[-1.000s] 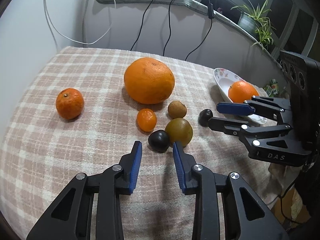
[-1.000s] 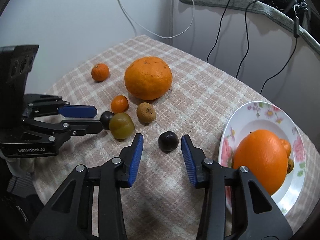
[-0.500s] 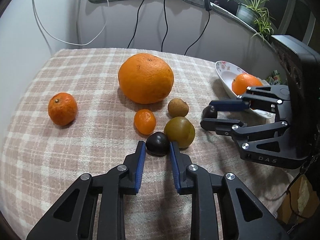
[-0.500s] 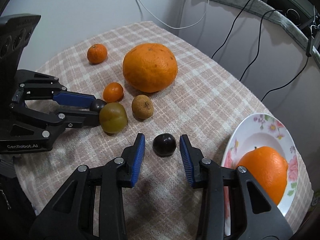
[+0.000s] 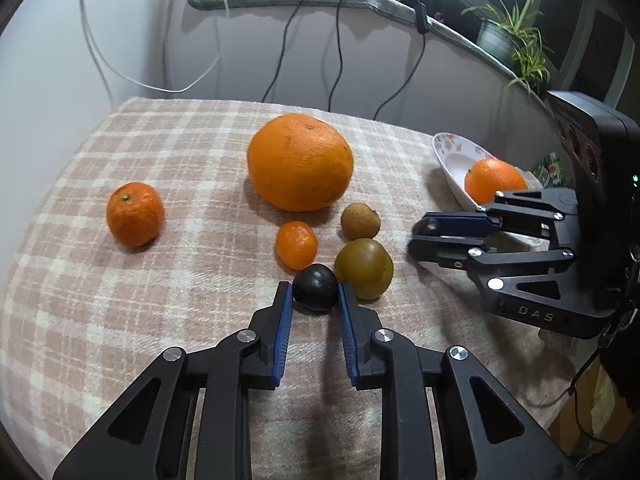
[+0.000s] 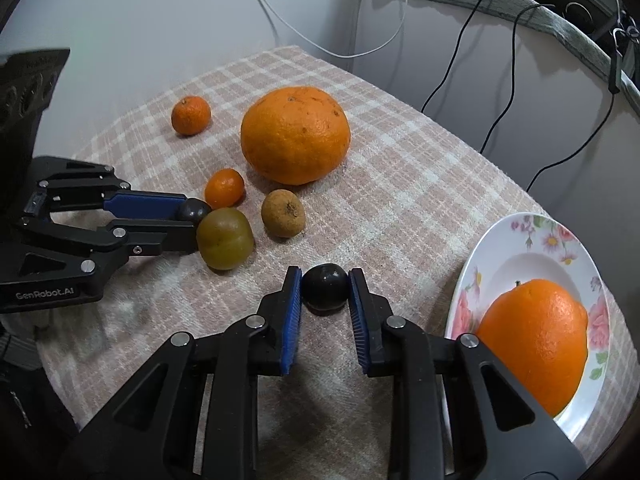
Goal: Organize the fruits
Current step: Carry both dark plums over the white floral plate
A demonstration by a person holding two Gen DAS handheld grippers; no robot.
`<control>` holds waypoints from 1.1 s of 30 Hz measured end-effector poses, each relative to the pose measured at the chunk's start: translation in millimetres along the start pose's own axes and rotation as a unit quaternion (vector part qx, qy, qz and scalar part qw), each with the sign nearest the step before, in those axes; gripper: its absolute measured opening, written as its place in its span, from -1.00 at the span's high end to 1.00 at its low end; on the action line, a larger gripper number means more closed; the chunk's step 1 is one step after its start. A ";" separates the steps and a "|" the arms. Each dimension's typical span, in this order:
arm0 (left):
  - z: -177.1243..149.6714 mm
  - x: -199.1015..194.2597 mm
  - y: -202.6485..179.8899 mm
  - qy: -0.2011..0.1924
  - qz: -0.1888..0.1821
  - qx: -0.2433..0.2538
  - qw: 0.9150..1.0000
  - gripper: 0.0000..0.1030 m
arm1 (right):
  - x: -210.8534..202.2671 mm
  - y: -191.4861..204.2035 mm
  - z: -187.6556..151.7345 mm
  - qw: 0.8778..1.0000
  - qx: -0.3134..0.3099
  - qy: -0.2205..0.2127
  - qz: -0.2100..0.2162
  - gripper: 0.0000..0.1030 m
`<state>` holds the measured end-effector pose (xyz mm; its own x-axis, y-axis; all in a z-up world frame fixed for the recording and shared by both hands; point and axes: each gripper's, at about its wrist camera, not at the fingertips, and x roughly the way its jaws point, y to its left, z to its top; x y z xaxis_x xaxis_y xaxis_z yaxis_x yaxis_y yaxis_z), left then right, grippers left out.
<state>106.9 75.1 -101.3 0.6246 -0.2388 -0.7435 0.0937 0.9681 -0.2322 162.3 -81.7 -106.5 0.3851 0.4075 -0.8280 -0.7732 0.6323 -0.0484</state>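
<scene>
- Now both grippers' jaws have just been closing, each pinching a dark fruit.
- L gripper grips dark plum, centre frame, touching green fruit.
- R gripper grips second dark plum, still on counter, left of plate.
- Likely next: lift, carry both to plate.

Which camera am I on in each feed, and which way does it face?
Left wrist: on the left gripper, looking down its fingers, shut on a small dark round fruit; right gripper opposite.
Right wrist: on the right gripper, shut on another dark round fruit; left gripper at left.
Shared: big orange, flowered white plate, checked cloth.
</scene>
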 end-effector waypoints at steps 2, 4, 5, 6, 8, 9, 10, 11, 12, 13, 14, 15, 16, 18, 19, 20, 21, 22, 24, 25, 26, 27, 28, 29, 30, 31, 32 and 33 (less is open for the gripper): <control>-1.4 -2.6 2.7 -0.002 -0.001 -0.006 1.000 0.59 | -4.5 -0.1 -0.9 1.000 0.005 -0.007 0.004 0.53; -2.3 -4.9 4.3 -0.005 -0.001 -0.011 1.000 0.59 | -9.4 -0.3 -1.9 1.000 0.012 -0.014 0.006 0.53; -2.7 -6.7 5.1 -0.007 -0.002 -0.014 1.000 0.60 | -13.4 -0.6 -3.0 1.000 0.018 -0.019 0.009 0.53; -2.7 -8.6 5.8 -0.009 -0.004 -0.017 1.000 0.60 | -16.1 -1.7 -3.9 0.999 0.024 -0.023 0.011 0.53; -0.9 -12.7 5.2 -0.015 -0.007 -0.020 1.000 0.60 | -24.0 -3.8 -6.6 0.999 0.035 -0.034 0.016 0.53; 0.1 -14.7 4.9 -0.018 -0.007 -0.021 1.000 0.60 | -26.8 -5.5 -7.8 0.998 0.039 -0.037 0.016 0.53; 1.7 -15.8 4.4 -0.020 -0.008 -0.021 1.000 0.60 | -31.0 -7.0 -9.4 0.998 0.045 -0.042 0.017 0.53; 3.5 -18.2 3.9 -0.024 -0.010 -0.021 0.999 0.60 | -34.4 -8.8 -10.8 0.998 0.050 -0.045 0.018 0.53; 5.2 -19.5 3.5 -0.027 -0.013 -0.022 0.999 0.60 | -38.7 -11.2 -12.5 0.997 0.056 -0.050 0.019 0.53; 7.6 -20.3 3.0 -0.029 -0.017 -0.024 0.999 0.60 | -43.3 -13.8 -14.5 0.996 0.062 -0.054 0.021 0.53; 10.5 -21.9 1.4 -0.032 -0.023 -0.025 0.999 0.60 | -43.3 -13.8 -14.5 0.996 0.062 -0.054 0.021 0.53; 12.8 -22.8 -0.9 -0.035 -0.027 -0.024 0.999 0.60 | -53.0 -19.2 -18.4 0.995 0.076 -0.064 0.027 0.53; 15.3 -23.6 -3.0 -0.038 -0.030 -0.022 0.999 0.60 | -57.7 -21.9 -20.5 0.994 0.081 -0.069 0.025 0.53; 21.2 -24.2 -9.1 -0.044 -0.037 -0.017 0.998 0.60 | -67.8 -27.4 -24.8 0.992 0.092 -0.078 0.020 0.53; 23.9 -23.9 -11.5 -0.046 -0.041 -0.015 0.998 0.60 | -72.0 -30.2 -27.2 0.992 0.097 -0.082 0.018 0.53; 27.2 -23.1 -15.5 -0.049 -0.045 -0.012 0.998 0.60 | -77.2 -34.1 -30.4 0.991 0.103 -0.085 0.014 0.53; 29.6 -22.3 -18.4 -0.050 -0.048 -0.010 0.998 0.60 | -80.3 -38.0 -32.2 0.990 0.108 -0.088 0.012 0.53; 32.1 -21.6 -21.7 -0.051 -0.051 -0.008 0.997 0.60 | -84.3 -41.9 -34.9 0.989 0.113 -0.091 0.008 0.53; 38.0 -18.9 -29.8 -0.054 -0.059 -0.002 0.997 0.60 | -90.8 -49.9 -39.8 0.988 0.124 -0.095 0.001 0.53; 40.3 -17.3 -33.3 -0.054 -0.063 0.000 0.997 0.60 | -93.5 -53.4 -42.3 0.987 0.129 -0.096 -0.003 0.53; 43.7 -14.3 -37.5 -0.055 -0.068 0.004 0.996 0.60 | -95.9 -58.4 -44.9 0.986 0.134 -0.097 -0.009 0.53; 46.2 -12.1 -41.2 -0.054 -0.072 0.006 0.996 0.60 | -98.4 -62.4 -47.6 0.985 0.139 -0.098 -0.014 0.53; 48.0 -10.5 -43.9 -0.054 -0.076 0.008 0.996 0.60 | -100.9 -67.2 -50.7 0.984 0.145 -0.099 -0.019 0.53; 51.0 -7.7 -48.6 -0.054 -0.080 0.011 0.995 0.60 | -103.1 -72.0 -53.6 0.983 0.151 -0.100 -0.022 0.53; 53.3 -5.7 -51.6 -0.053 -0.084 0.013 0.995 0.60 | -105.1 -75.6 -55.7 0.982 0.156 -0.101 -0.026 0.53; 55.8 -3.4 -56.1 -0.054 -0.087 0.016 0.995 0.60 | -106.9 -79.1 -57.9 0.982 0.160 -0.101 -0.029 0.53; 58.3 -1.7 -59.5 -0.055 -0.089 0.019 0.994 0.60 | -109.1 -84.0 -61.0 0.980 0.166 -0.102 -0.035 0.53; 60.8 -0.1 -62.7 -0.055 -0.091 0.021 0.994 0.60 | -110.0 -87.1 -63.0 0.979 0.170 -0.102 -0.037 0.53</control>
<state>148.2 19.0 -48.5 0.6754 -0.4031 -0.6175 0.2439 0.9123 -0.3288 155.6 -223.1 -46.4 0.5536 0.4528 -0.6989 -0.5397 0.8342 0.1129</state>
